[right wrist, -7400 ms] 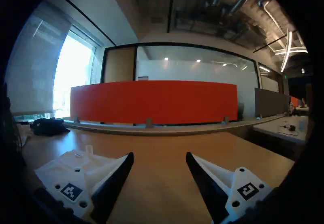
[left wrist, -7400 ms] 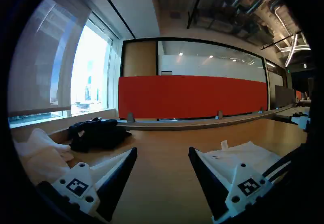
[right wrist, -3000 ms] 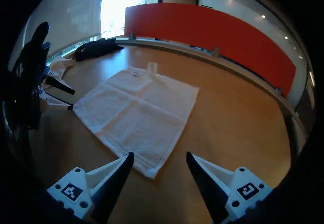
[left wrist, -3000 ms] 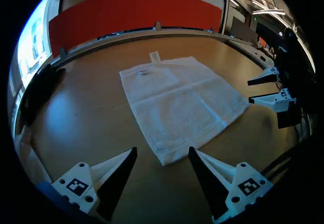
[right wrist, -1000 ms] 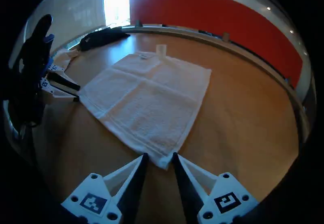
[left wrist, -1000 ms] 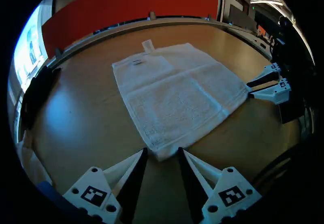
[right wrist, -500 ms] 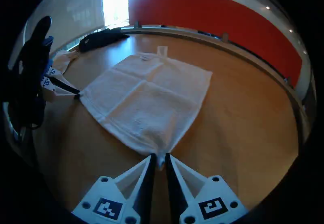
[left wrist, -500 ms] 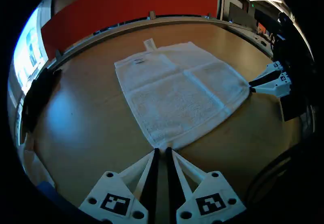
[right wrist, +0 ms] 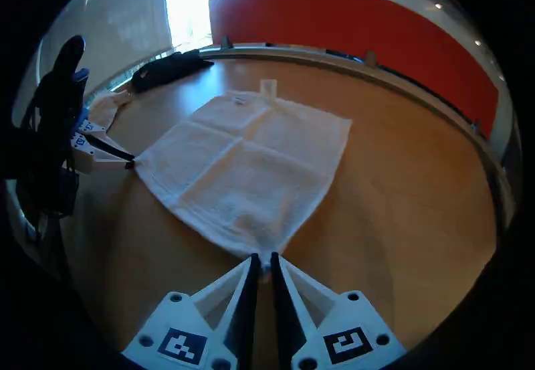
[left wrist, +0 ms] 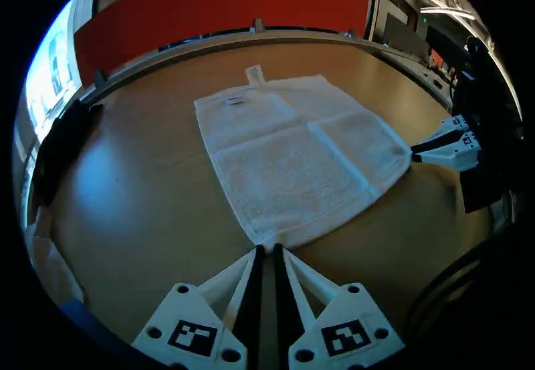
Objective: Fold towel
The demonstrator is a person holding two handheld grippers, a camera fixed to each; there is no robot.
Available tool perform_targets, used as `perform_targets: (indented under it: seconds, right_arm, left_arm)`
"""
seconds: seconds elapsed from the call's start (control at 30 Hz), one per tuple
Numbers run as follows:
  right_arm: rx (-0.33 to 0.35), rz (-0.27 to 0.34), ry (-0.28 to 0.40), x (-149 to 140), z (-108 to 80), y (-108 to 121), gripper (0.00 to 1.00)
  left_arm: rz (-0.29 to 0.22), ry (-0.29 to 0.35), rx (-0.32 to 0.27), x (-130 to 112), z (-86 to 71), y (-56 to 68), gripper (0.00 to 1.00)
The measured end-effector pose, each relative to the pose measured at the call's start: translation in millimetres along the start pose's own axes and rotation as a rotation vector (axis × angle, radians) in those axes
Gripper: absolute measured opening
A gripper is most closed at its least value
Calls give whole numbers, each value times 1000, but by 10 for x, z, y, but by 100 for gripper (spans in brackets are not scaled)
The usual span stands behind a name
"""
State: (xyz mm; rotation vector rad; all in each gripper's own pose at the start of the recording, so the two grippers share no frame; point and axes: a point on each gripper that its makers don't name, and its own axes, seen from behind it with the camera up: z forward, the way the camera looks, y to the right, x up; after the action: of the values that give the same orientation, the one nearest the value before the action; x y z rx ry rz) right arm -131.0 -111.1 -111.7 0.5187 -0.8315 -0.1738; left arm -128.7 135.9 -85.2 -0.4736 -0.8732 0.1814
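Towel (left wrist: 301, 162) is shown spread flat on the wooden table (left wrist: 134, 189). One near corner is pinched by the left gripper (left wrist: 267, 249), closed fully upon it; the neighbouring corner is clamped likewise by the right gripper (right wrist: 263, 257).

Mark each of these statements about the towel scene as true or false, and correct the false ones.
1. The towel lies spread out on the wooden table. True.
2. The left gripper hangs wide open above the middle of the towel. False: its fingers are closed on a near corner of the towel.
3. The right gripper pinches a corner of the towel. True.
4. The panel behind the table is green. False: it is red.
5. The towel is already folded in half. False: it is opened out in one layer, with only crease lines across it.
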Motion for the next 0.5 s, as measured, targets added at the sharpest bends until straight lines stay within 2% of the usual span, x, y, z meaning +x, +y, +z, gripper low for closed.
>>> perform_targets:
  seconds: [0.27,0.5]
  right_arm:
    - [-7,-19,22,166,-123,5,13]
    - [-11,-16,61,400,-304,11,13]
  left_arm:
    - [-41,27,10,143,-149,-3,12]
    - [-79,60,14,346,-339,-13,12]
